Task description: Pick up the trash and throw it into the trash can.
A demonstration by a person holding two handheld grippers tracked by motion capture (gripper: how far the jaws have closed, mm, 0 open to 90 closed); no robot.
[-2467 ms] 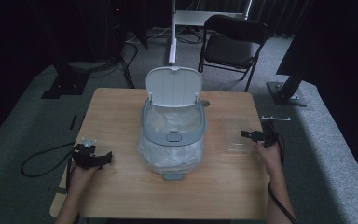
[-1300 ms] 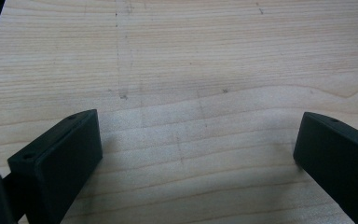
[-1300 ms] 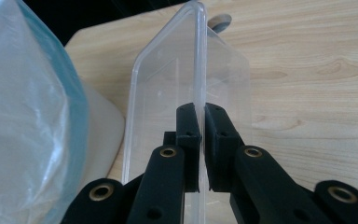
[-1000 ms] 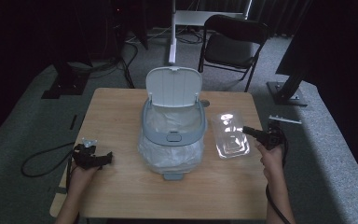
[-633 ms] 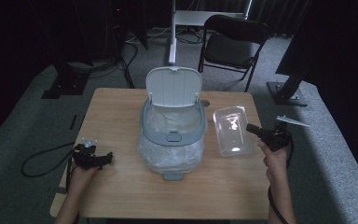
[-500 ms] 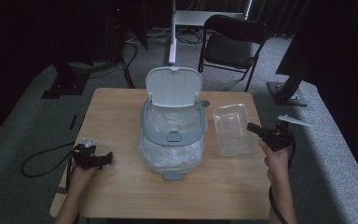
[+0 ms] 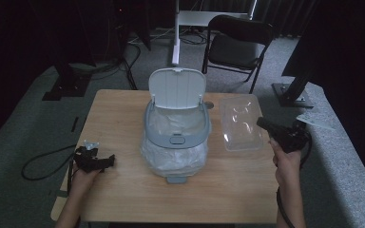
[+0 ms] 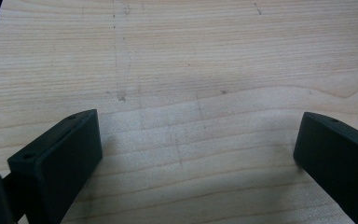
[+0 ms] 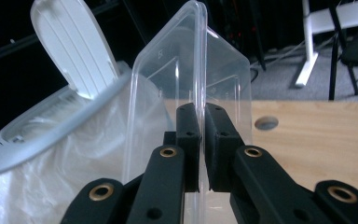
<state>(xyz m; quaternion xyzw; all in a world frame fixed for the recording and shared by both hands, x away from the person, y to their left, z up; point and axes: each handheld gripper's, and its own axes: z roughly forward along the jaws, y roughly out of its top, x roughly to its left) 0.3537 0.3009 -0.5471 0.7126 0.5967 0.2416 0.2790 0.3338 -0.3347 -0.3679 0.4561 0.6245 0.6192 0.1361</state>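
A grey bin lined with a white plastic bag stands in the middle of the wooden table, its lid flipped up. To the bin's right, my right gripper is shut on the rim of a clear plastic container, held lifted and tilted above the table. In the right gripper view the container stands on edge between the pads, with the bin at the left. My left gripper rests open at the table's left front, nothing between its fingers.
A black folding chair and a white stand are behind the table. A dark equipment base sits on the floor at the right. A cable trails off the table's left side. A round hole is in the tabletop.
The right gripper has lifted the clear container off the table and tilted it upward beside the bin. The left gripper has stayed where it was.
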